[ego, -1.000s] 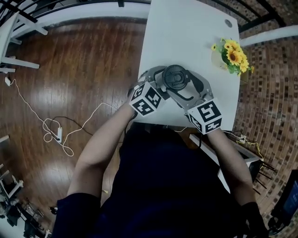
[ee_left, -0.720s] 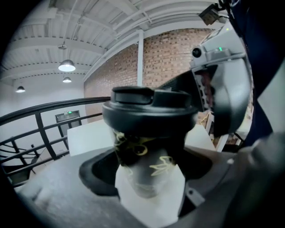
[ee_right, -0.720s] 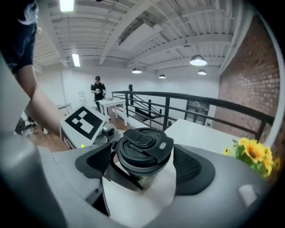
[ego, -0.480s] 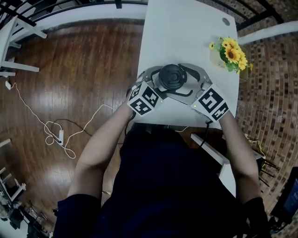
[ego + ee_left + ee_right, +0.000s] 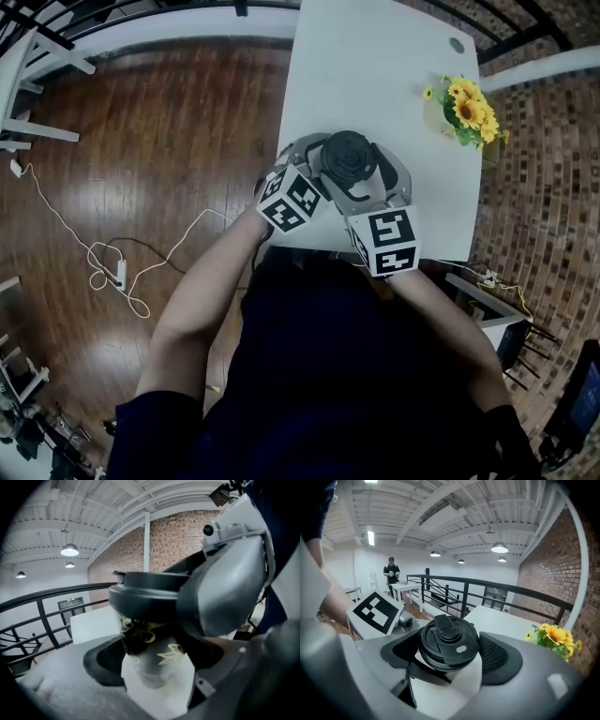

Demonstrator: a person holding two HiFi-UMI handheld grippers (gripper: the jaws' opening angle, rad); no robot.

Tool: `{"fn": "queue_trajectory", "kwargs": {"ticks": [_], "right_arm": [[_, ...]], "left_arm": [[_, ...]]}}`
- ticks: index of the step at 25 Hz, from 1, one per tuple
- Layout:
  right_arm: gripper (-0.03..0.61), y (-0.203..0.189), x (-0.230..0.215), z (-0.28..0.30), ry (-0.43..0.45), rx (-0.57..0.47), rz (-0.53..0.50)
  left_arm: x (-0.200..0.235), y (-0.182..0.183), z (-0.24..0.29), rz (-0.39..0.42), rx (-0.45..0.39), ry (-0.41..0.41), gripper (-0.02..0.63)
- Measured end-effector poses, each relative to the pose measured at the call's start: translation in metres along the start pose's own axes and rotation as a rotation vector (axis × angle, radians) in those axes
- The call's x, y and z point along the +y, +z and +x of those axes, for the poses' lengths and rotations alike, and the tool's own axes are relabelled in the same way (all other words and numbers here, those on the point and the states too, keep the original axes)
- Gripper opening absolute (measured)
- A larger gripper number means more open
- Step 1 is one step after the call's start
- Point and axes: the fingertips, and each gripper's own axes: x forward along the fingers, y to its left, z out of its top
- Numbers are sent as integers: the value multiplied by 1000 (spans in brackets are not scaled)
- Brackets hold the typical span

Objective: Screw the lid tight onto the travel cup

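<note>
Where the head view shows only the black lid [image 5: 348,155] from above, near the front edge of the white table [image 5: 375,66] at upper middle of frame, the left gripper view supplies the travel cup [image 5: 159,670] beneath it: yellow line drawings on the wall, pinched between the left gripper [image 5: 154,660] jaws. Right gripper view: right gripper [image 5: 450,653] clamped on the lid's rim, flip tab uppermost. Cup contents: hidden by lid. Yellow flowers [image 5: 555,637], right of frame, on the table; container indistinct.

- The white rectangular table [image 5: 375,56] was found open beyond the black-lidded travel cup [image 5: 349,157].
- Its right edge was blocked by a yellow sunflower pot [image 5: 464,111].
</note>
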Motion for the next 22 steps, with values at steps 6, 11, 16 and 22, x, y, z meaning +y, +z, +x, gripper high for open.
{"fn": "queue_trajectory", "kwargs": {"ticks": [6,11,16,22], "right_arm": [[436,13,2,-1,321,2,-228],[428,3,10,3,546,100,-406],[420,1,-2,3,328,-1,-227],[403,0,-2,1,-12,-9,38]], "left_arm": [[2,0,2,-9,4,-17,397],[2,-1,2,-15,5,-14,397],[1,1,3,-20,0,-12,397],[2,0,-1,-22,-4,-10,397]]}}
